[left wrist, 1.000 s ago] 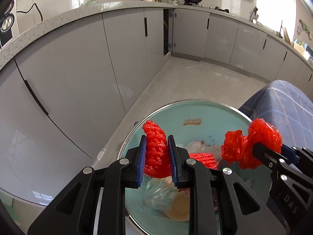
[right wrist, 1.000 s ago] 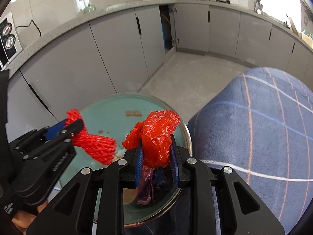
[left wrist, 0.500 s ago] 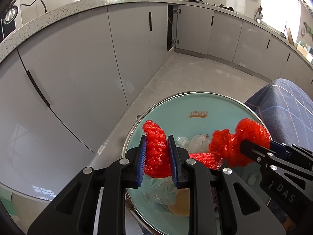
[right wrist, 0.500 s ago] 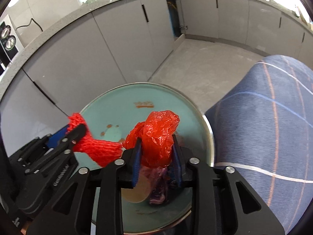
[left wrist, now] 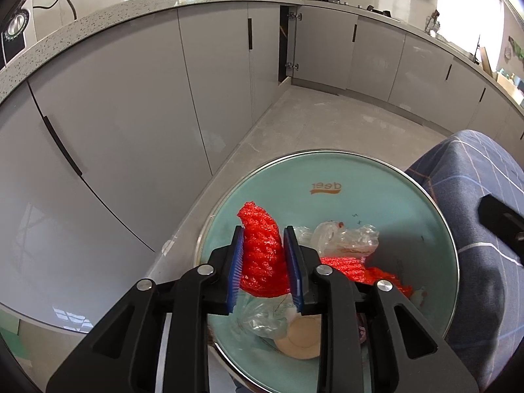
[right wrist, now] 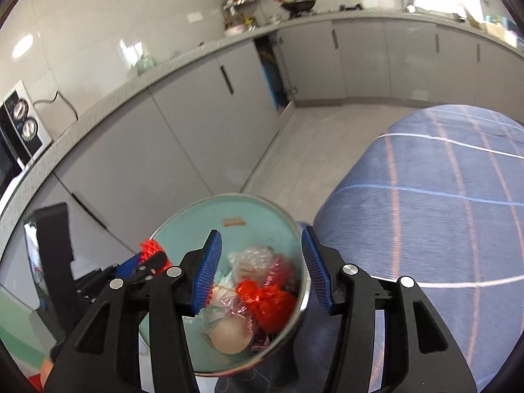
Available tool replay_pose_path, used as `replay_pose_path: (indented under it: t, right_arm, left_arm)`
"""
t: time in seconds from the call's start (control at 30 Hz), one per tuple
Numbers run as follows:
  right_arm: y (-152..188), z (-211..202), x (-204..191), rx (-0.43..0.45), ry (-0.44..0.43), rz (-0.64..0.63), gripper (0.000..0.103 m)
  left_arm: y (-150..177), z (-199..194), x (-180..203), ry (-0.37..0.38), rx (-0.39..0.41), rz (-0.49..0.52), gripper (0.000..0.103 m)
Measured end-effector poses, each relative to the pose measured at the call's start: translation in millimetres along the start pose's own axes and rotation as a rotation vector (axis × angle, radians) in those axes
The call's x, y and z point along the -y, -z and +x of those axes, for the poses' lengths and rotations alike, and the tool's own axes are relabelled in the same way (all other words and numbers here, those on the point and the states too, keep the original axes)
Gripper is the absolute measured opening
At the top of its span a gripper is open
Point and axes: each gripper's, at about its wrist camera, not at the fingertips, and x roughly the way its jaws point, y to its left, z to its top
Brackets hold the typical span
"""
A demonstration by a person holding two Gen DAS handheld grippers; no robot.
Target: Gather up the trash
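Left gripper (left wrist: 263, 263) low centre of its view, blue pads on both sides of a red foam net (left wrist: 262, 255), jaws opening. Right gripper (right wrist: 260, 268) fingers spread and opening, nothing between them. Under both, the round bin (left wrist: 327, 172) holds a red plastic bag (right wrist: 267, 299), clear wrappers (left wrist: 344, 239), a beige round piece (right wrist: 229, 335). Blue plaid cloth (right wrist: 442, 196) on the right, grey cabinets (left wrist: 131, 114) behind

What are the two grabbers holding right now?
Left gripper: opening, red foam net between its pads.
Right gripper: opening, holding nothing; red plastic bag lies in bin.
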Motion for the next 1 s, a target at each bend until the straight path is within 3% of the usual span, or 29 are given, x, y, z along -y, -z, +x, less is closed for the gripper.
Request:
replay_pose_path:
  t: [0.1,0.3,0.37,0.63,1.0]
  right_arm:
    - [2,-11,4,0.026,0.016,0.017,0.058]
    - [9,-21,14,0.008,0.025,0.032,0.061]
    - [13,-23,15,0.006,0.02,0.036,0.066]
    - [29,-57,17,0.052,0.01,0.036,0.081]
    - [40,-116,15,0.126,0.035,0.019,0.085]
  left_arm:
    - [2,-3,6,-0.013,0.004,0.012,0.04]
    - [13,-20,10,-0.041,0.017,0.008,0.069]
    - [20,-31,11,-0.064,0.032,-0.004,0.09]
    - [50,-70,14,-0.052,0.068,0.01,0.095]
    - [68,-140,28,-0.031,0.221,0.055,0.097]
